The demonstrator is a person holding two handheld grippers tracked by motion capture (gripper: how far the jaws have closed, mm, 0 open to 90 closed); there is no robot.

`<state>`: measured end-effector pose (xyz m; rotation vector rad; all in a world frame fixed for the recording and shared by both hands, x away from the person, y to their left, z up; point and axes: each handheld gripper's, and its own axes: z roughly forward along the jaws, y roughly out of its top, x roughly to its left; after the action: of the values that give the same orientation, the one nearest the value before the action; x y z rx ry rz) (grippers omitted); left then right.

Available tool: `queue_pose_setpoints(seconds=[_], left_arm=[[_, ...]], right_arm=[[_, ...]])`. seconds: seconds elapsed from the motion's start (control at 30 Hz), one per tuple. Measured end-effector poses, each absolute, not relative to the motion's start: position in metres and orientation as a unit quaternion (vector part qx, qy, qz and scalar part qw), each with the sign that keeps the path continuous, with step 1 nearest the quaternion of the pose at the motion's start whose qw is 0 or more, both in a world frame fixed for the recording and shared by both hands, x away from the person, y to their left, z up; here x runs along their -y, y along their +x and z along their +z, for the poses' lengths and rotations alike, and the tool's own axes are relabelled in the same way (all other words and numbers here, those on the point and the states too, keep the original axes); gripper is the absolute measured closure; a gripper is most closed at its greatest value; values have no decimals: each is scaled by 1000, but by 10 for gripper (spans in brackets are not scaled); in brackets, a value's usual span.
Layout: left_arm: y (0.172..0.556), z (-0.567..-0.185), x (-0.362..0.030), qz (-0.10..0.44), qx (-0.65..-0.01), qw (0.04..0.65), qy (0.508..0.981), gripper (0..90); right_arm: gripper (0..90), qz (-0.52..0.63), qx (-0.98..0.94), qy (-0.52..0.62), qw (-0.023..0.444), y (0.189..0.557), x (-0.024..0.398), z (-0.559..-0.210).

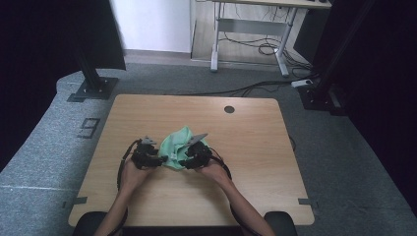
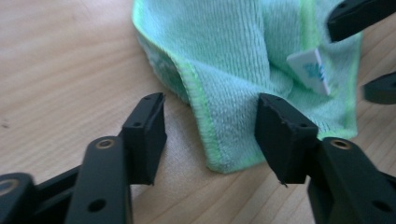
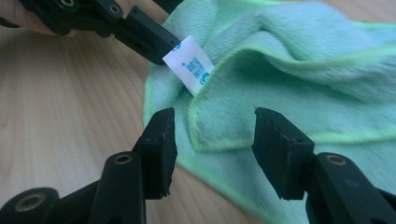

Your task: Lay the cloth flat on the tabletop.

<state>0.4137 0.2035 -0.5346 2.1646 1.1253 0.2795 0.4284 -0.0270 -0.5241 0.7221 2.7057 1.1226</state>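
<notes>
My left gripper (image 2: 210, 135) and right gripper (image 3: 212, 144) each stood open around a corner of the green microfibre cloth (image 1: 178, 146), pads not pressing.

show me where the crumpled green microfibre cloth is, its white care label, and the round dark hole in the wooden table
Crumpled green microfibre cloth (image 1: 178, 143): high view, on its bunched middle.
White care label (image 3: 192, 65): right gripper view, on the printed face of the tag.
Round dark hole in the wooden table (image 1: 229, 109): high view, on the hole's centre, near the far edge.
</notes>
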Motion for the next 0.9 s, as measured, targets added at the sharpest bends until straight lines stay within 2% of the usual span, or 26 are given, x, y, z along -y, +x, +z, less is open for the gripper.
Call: queue_pose_setpoints(seconds=[0.03,0.07,0.1,0.13,0.17,0.2,0.23,0.27,0.5,0.77,0.9], left_arm=[[414,-536,-203,106,-428,337,832,464],[413,-536,-202,103,-425,343,831,541],[413,-536,-202,103,-425,343,831,573],[412,-537,-199,105,-419,343,834,618],[412,-537,-199,105,-419,343,834,690],[411,-537,-199,98,-417,347,835,754],[411,-538,-198,96,-418,350,833,754],[410,-538,-197,93,-416,350,834,841],[410,-533,-208,90,-425,354,829,864],[407,-523,-228,83,-436,355,823,863],[405,-519,-234,76,-438,356,822,861]], right_arm=[[499,364,-899,233,64,429,23,-527],[560,346,-908,224,76,429,17,-533],[560,346,-908,224,76,429,17,-533],[666,341,-907,229,92,429,14,-534],[666,341,-907,229,92,429,14,-534],[809,338,-906,239,92,430,14,-533],[809,338,-906,239,92,430,14,-533],[850,333,-906,243,97,430,16,-531],[857,347,-896,254,113,430,38,-511],[853,378,-865,295,145,442,93,-465],[852,382,-858,307,157,444,108,-452]])
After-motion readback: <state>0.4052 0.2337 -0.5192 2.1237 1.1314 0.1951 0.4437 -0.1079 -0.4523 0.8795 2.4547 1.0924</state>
